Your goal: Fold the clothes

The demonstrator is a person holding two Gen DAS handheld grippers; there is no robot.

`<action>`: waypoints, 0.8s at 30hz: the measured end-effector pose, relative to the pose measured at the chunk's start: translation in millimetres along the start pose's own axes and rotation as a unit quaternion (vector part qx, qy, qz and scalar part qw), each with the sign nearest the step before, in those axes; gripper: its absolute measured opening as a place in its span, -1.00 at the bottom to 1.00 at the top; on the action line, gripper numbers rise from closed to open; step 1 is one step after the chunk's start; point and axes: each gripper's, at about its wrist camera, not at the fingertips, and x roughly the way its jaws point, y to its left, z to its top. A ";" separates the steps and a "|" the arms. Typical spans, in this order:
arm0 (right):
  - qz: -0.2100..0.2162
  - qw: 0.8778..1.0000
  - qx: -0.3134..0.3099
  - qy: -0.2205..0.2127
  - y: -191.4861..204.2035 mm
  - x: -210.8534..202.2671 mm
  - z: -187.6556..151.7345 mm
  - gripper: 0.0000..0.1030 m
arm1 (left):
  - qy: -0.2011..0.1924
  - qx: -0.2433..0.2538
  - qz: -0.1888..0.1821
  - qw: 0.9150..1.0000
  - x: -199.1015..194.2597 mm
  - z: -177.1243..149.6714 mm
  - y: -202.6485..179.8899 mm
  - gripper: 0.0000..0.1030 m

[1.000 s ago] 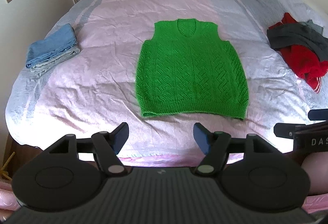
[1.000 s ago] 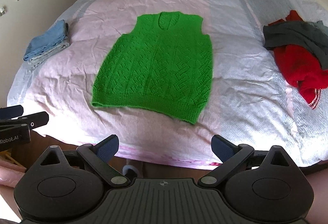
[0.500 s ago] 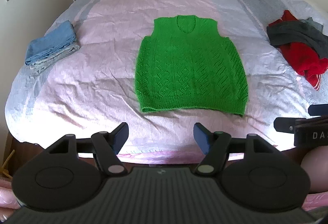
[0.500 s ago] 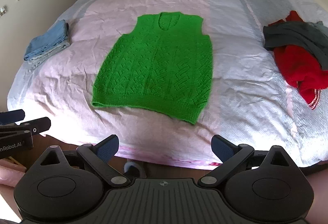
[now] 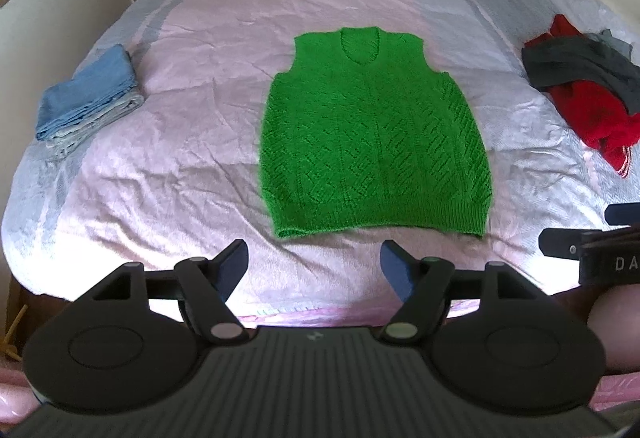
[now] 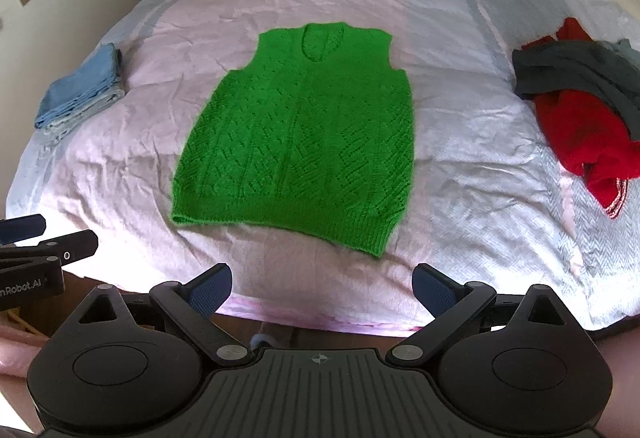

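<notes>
Green knit vest [image 5: 374, 141] is the one piece laid out flat, dead centre on the bed [image 5: 200, 141], neck hole pointing away and ribbed hem nearest the grippers. Two grippers in play, and neither one has anything in it. Left gripper [image 5: 313, 266] hangs over the near edge of the bed just short of the hem, fingers spread wide. Right gripper [image 6: 322, 285] sits just beside it to the right, fingers even wider apart, also short of the hem and touching nothing.

Going outward: one folded stack of blue clothes [image 5: 86, 103] on the left side of the bed, looks like two or three pieces but the layers blur together so I can't count them for sure. On the right, one loose heap [image 5: 584, 93], a dark grey garment draped over a red one.

Writing: the left camera catches "DA" on the right gripper's side [image 5: 608, 258], rest cut off. The right camera shows "nRobot.AI" on the left gripper's side [image 6: 28, 266].
</notes>
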 end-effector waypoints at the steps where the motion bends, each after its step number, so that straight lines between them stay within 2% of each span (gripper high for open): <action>1: -0.002 1.000 0.004 0.002 -0.3 2.8 2.5 0.92 | 0.001 0.003 -0.003 1.000 4.6 4.7 1.6 0.35; 8: -0.018 0.999 0.042 0.012 -3.4 28.4 33.5 0.92 | 0.009 0.024 -0.024 0.999 37.6 38.5 13.7 0.35; 15: -0.042 0.996 0.075 0.015 1.5 57.3 80.2 0.92 | 0.025 0.041 -0.038 0.998 82.7 89.3 41.5 0.35; 20: -0.058 0.991 0.110 0.037 4.1 75.8 101.8 0.92 | 0.043 0.071 -0.059 0.995 113.8 123.8 56.3 0.35; 24: -0.070 0.986 0.137 0.059 7.5 94.2 107.6 0.92 | 0.057 0.093 -0.072 0.991 140.1 138.8 64.4 0.35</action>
